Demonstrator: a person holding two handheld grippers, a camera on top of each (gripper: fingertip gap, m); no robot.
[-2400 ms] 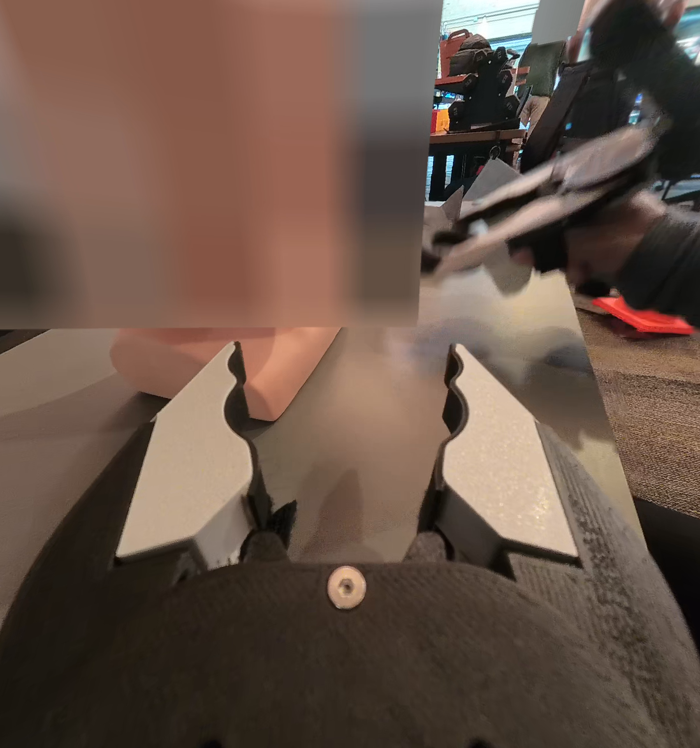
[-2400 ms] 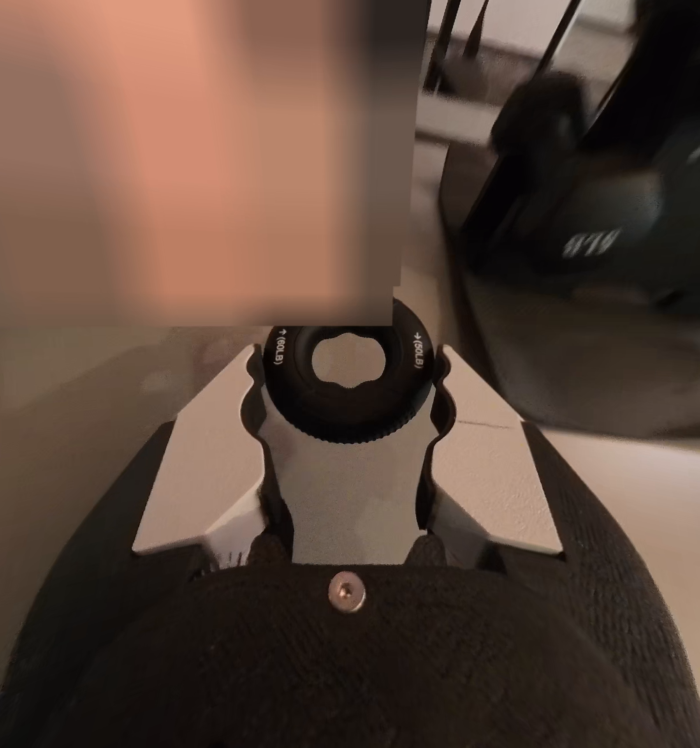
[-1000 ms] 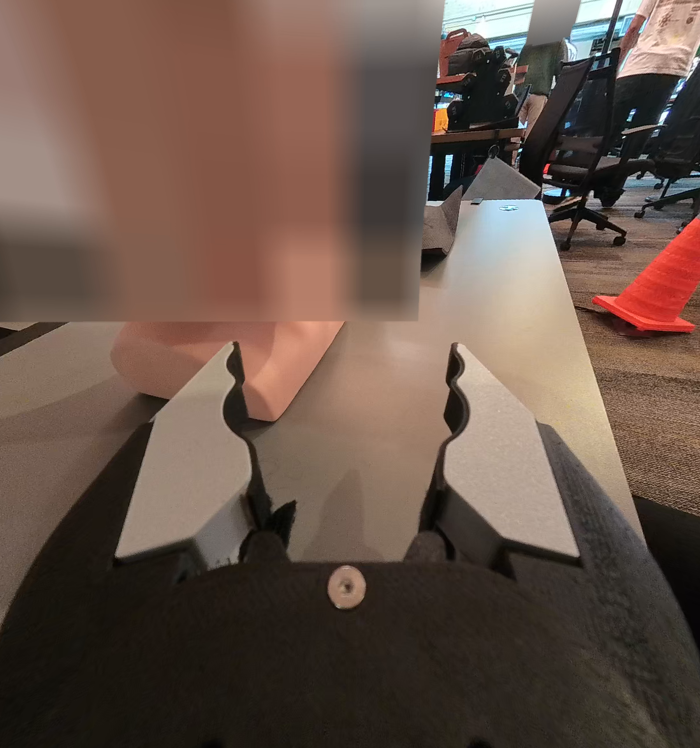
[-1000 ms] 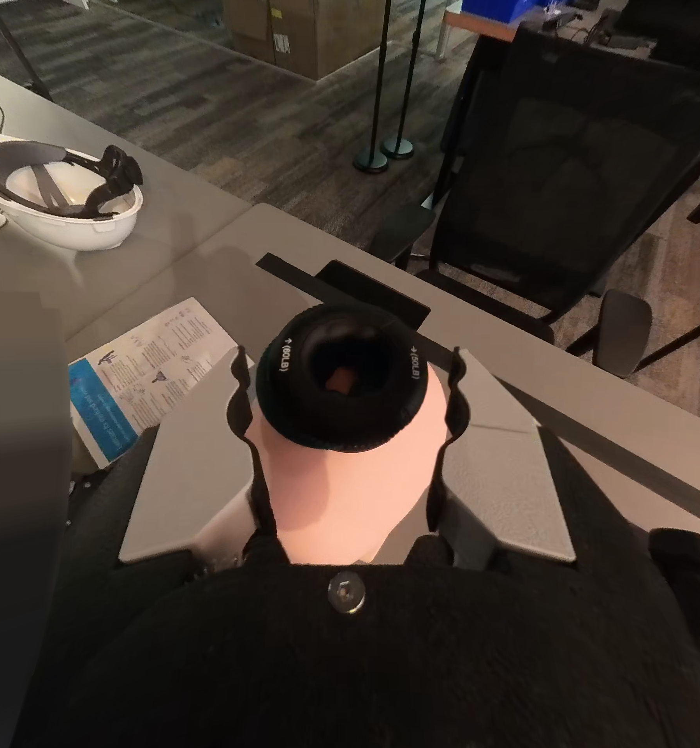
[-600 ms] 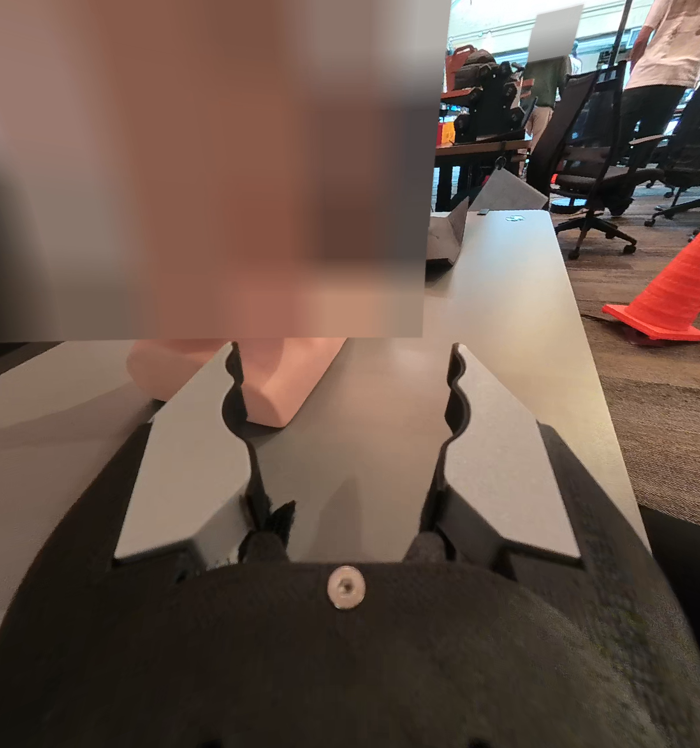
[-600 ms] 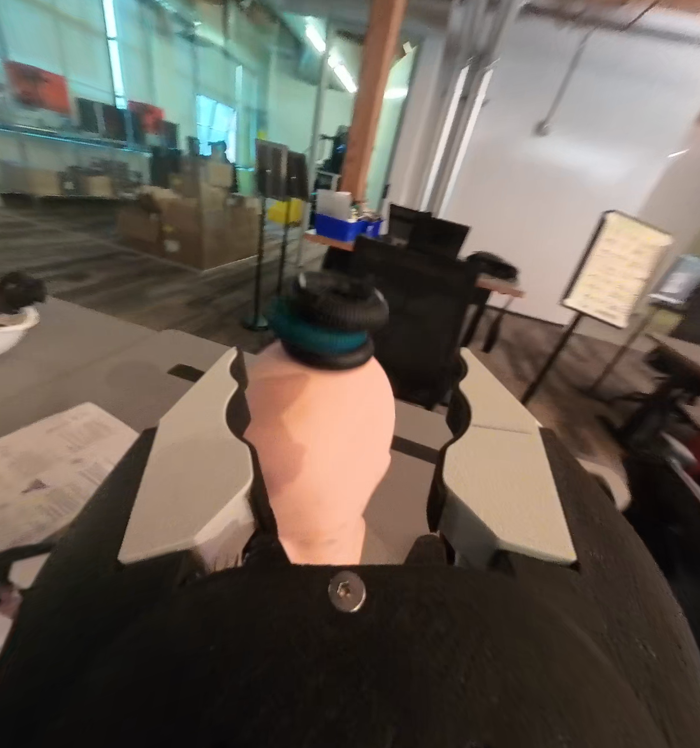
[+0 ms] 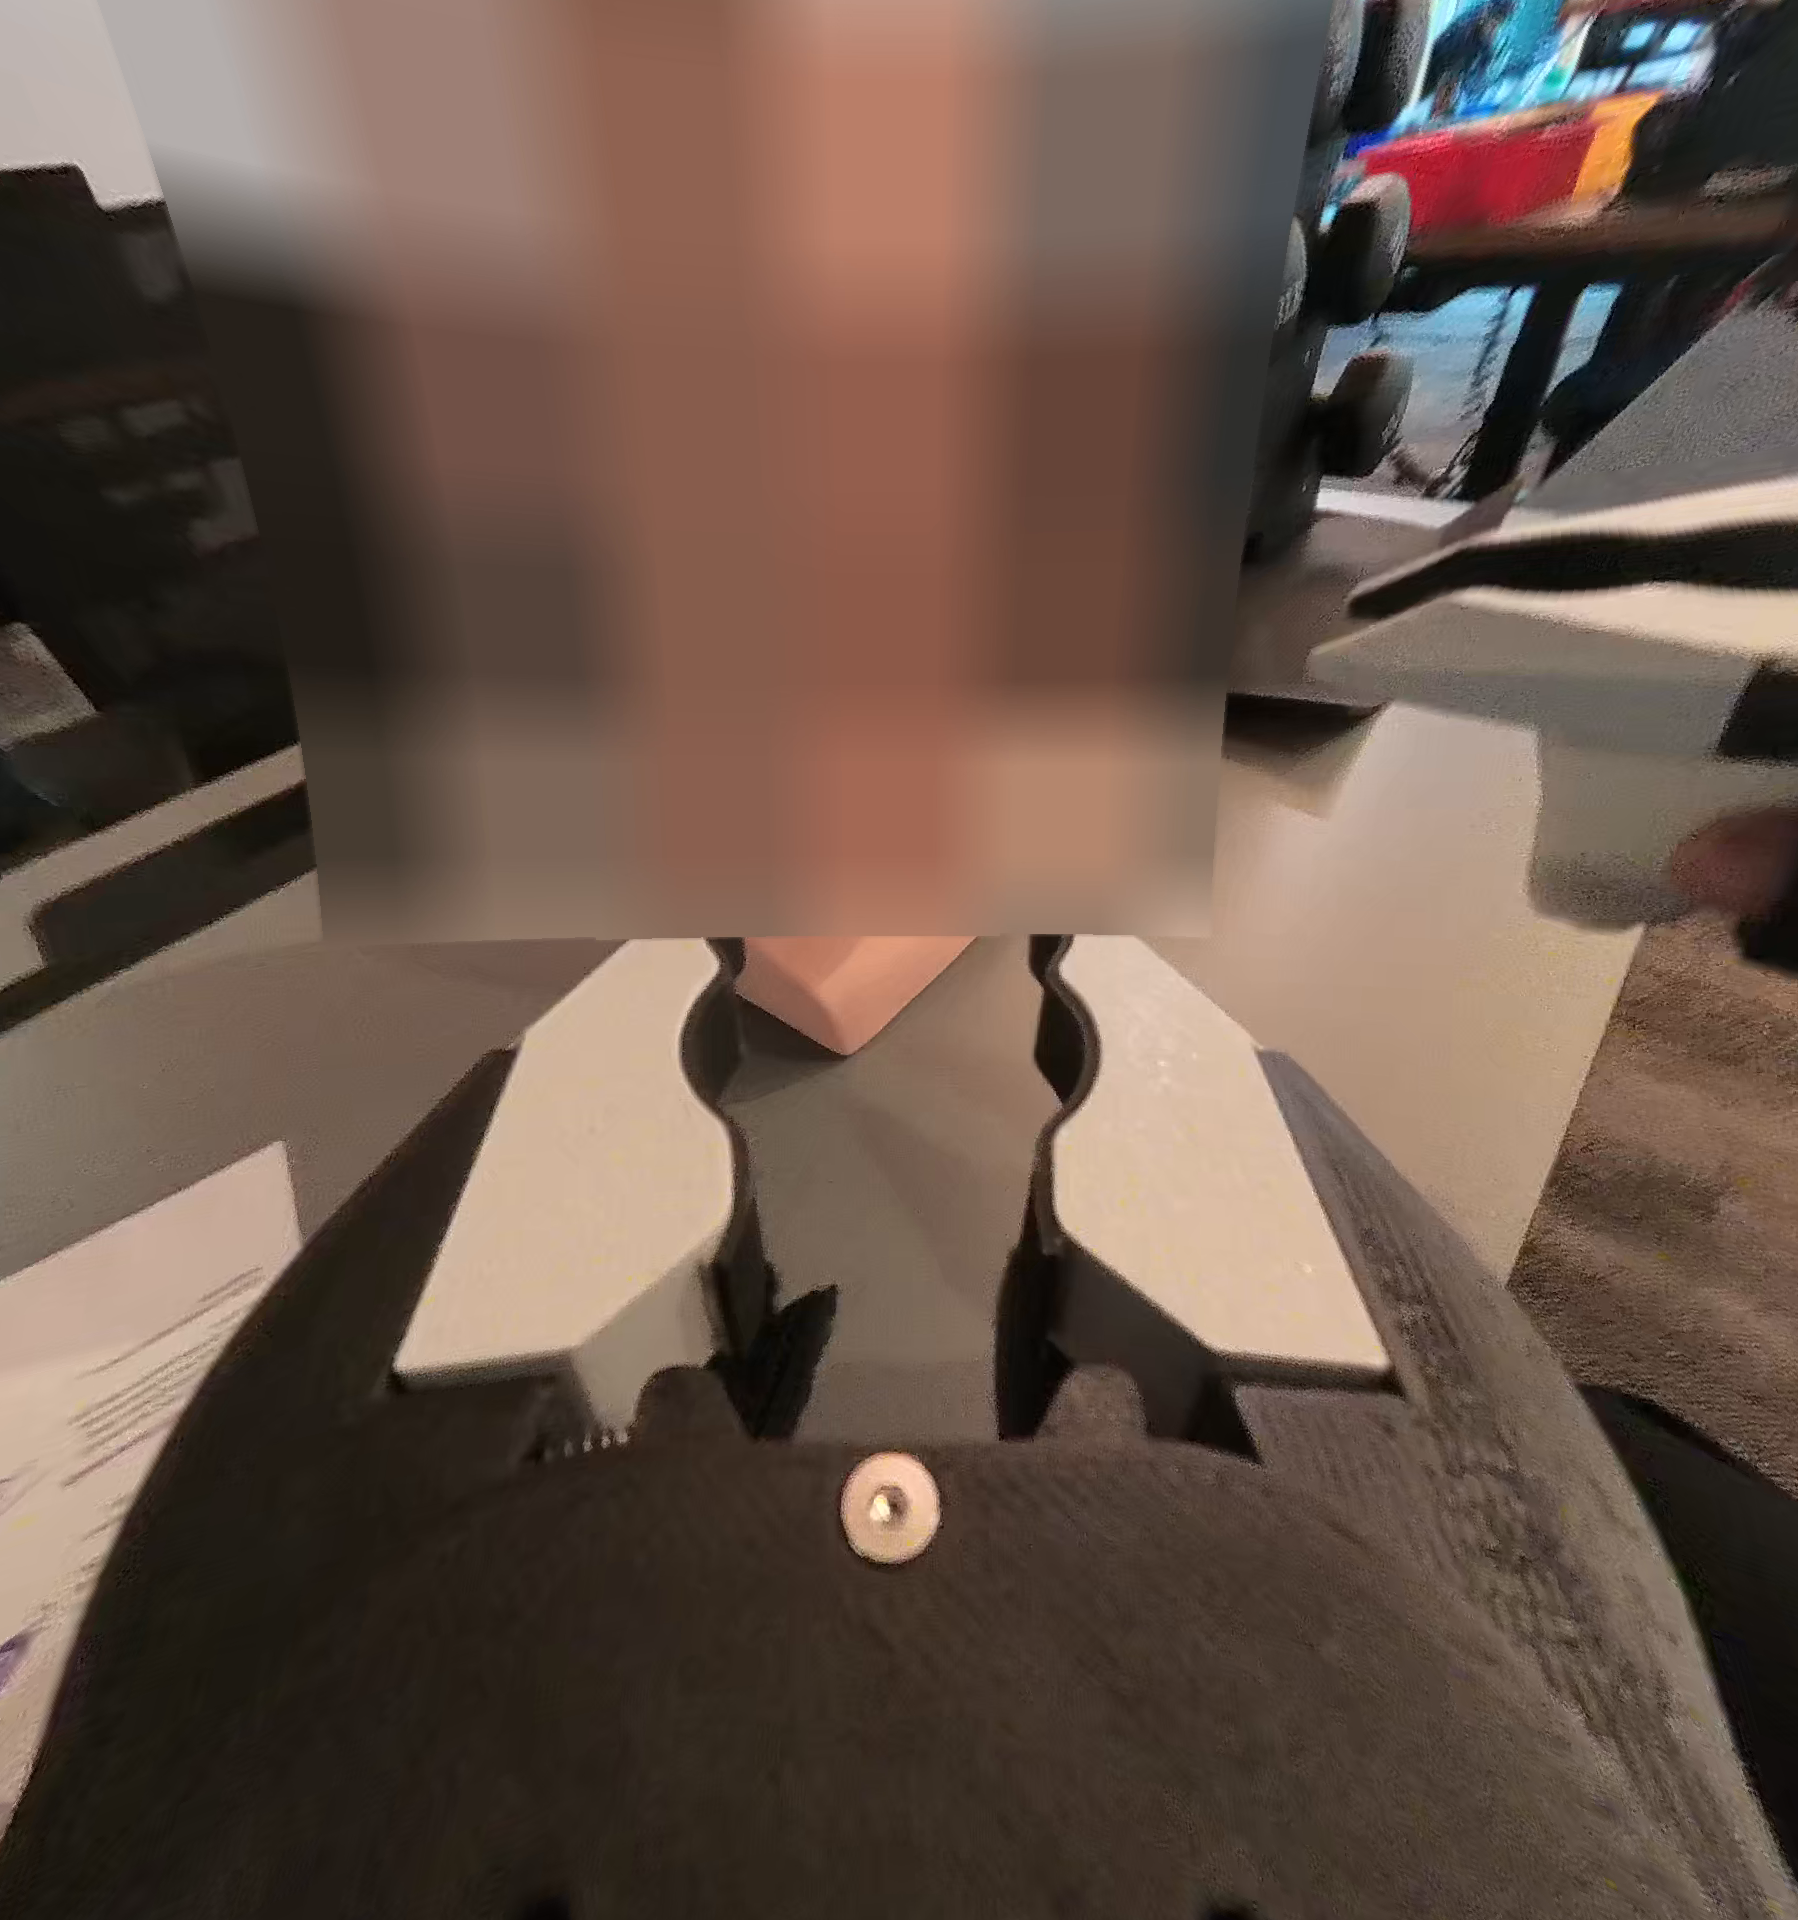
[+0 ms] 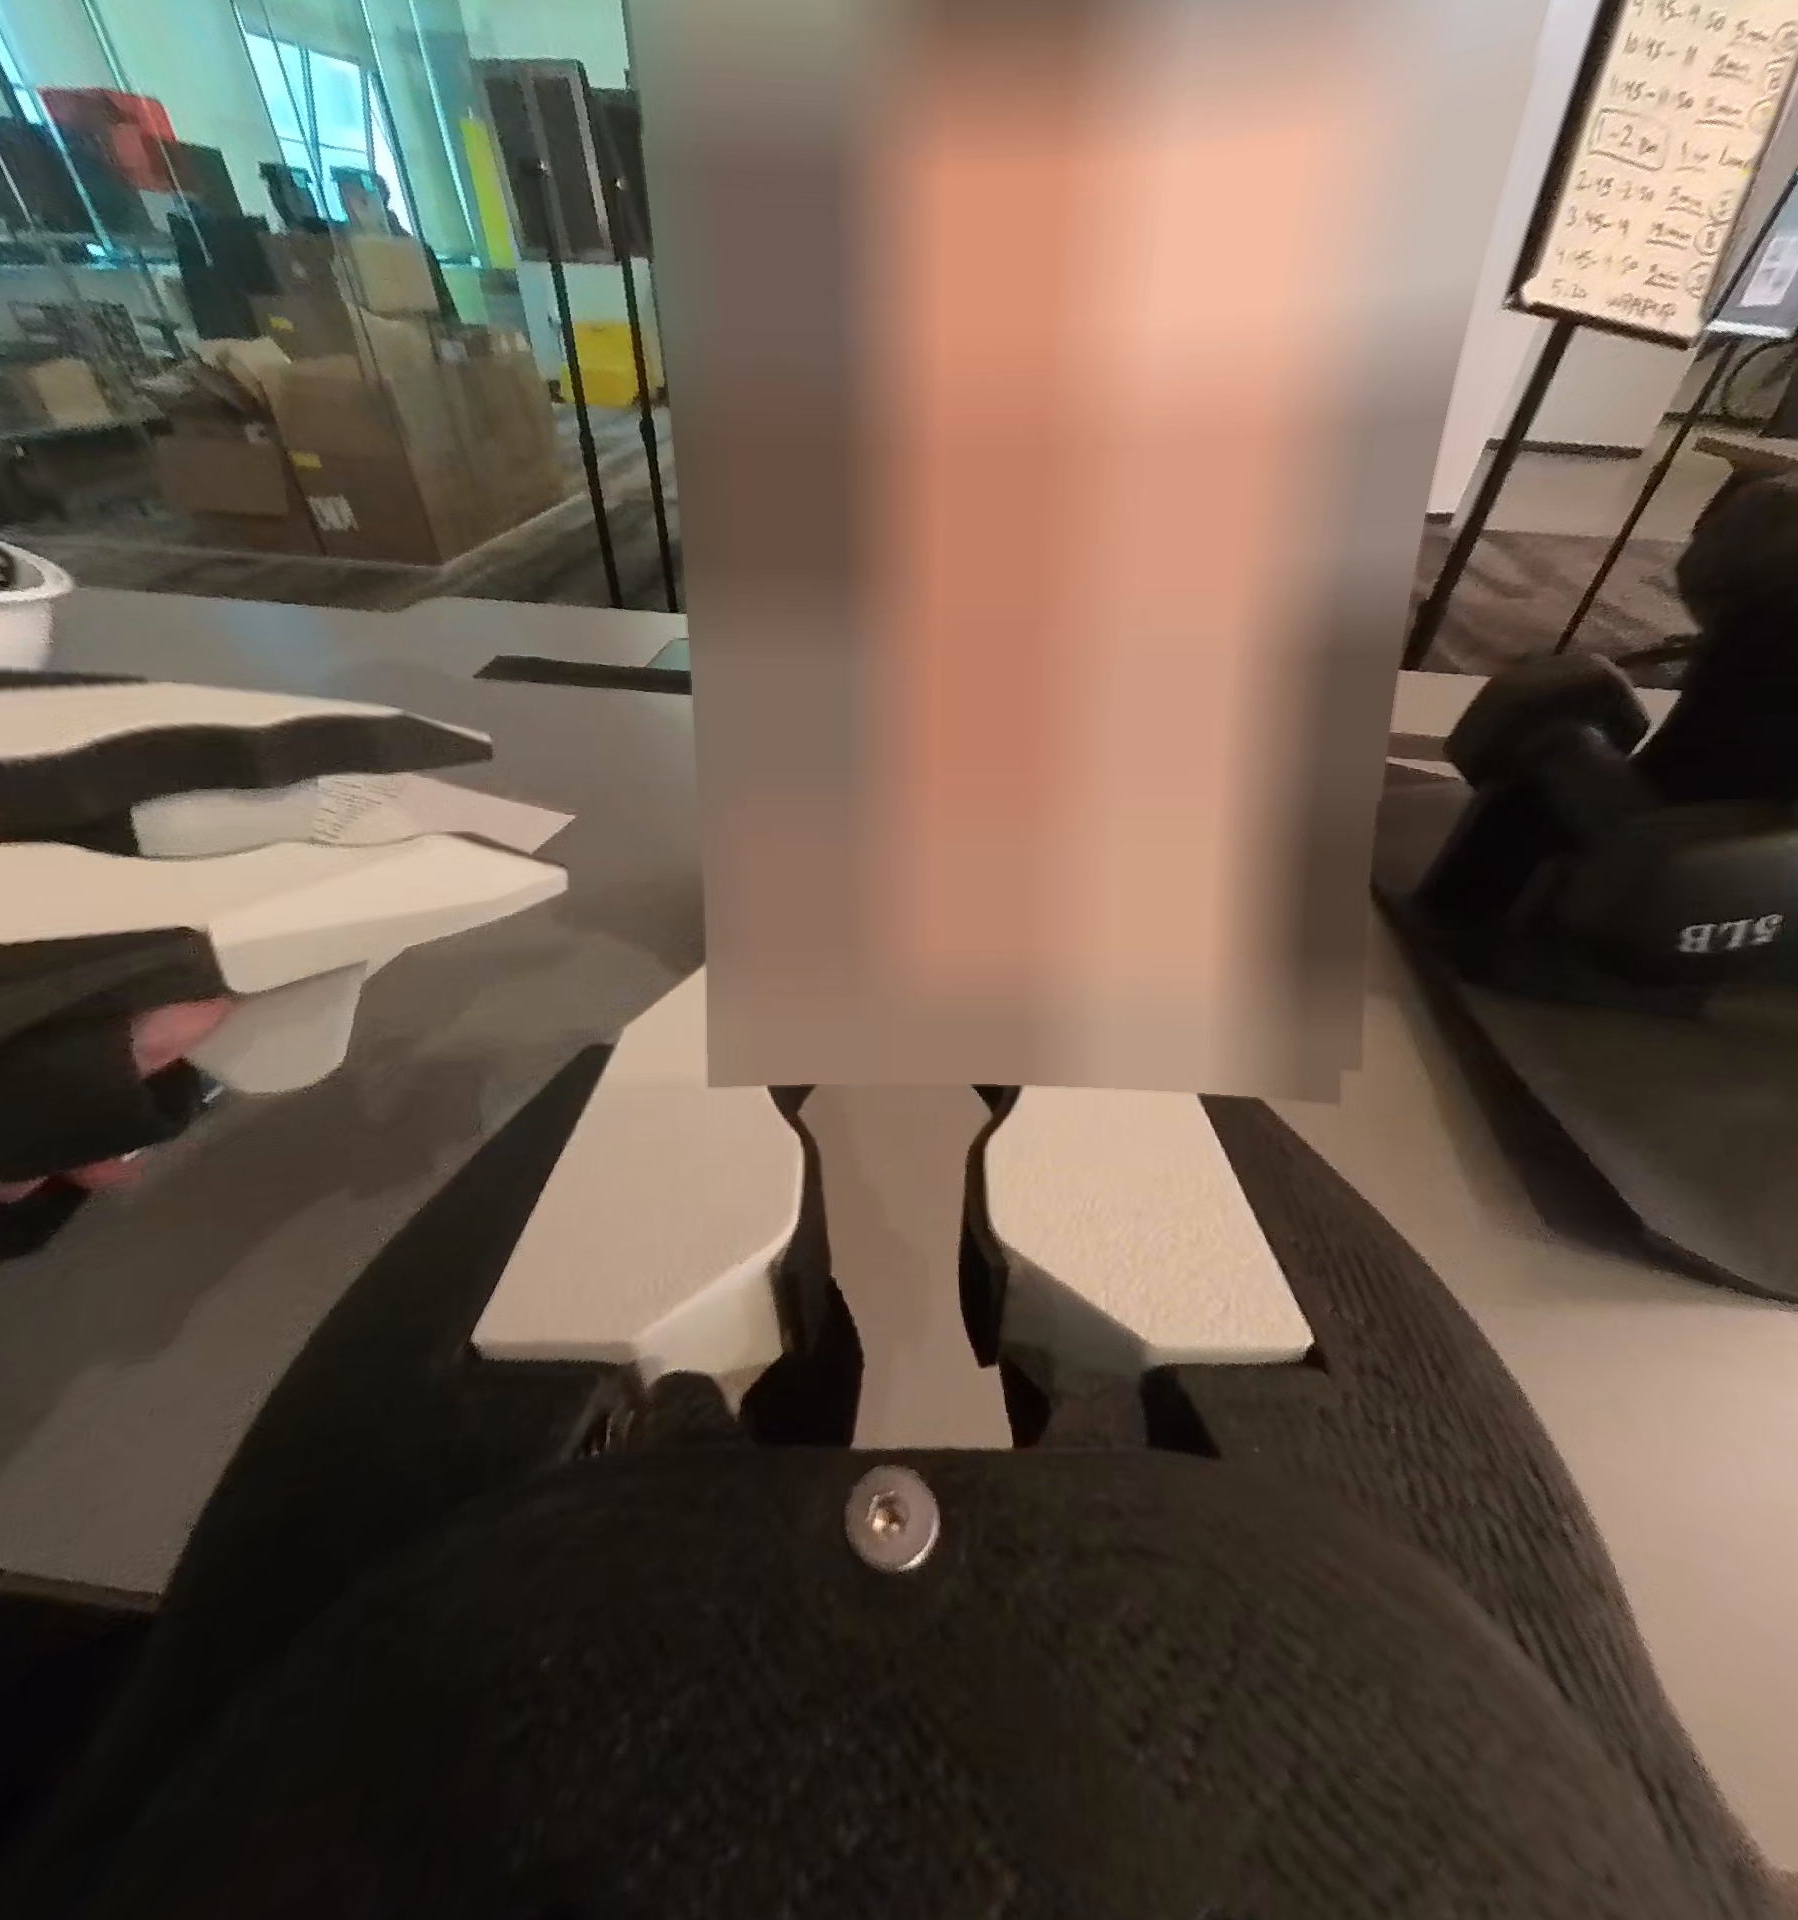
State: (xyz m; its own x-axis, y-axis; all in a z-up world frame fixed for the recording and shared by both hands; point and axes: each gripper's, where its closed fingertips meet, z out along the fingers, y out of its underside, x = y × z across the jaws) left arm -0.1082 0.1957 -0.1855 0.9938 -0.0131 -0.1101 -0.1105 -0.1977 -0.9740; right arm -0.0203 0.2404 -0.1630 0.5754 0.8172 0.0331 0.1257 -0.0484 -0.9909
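Left hand-held gripper (image 7: 879,997) open w/ a wide gap, nothing between fingers; low over grey table (image 7: 251,1049). Pink block (image 7: 838,992) sits on table just past its tips, upper part hidden by blur. Paper sheet (image 7: 95,1351) at near-left. Right hand-held gripper (image 8: 890,1112) narrow gap, tips blurred, can't tell if gripping. Dumbbell rack (image 8: 1653,883) farther right.

Both wrist cameras sit low over one grey table (image 7: 1394,883), facing each other.
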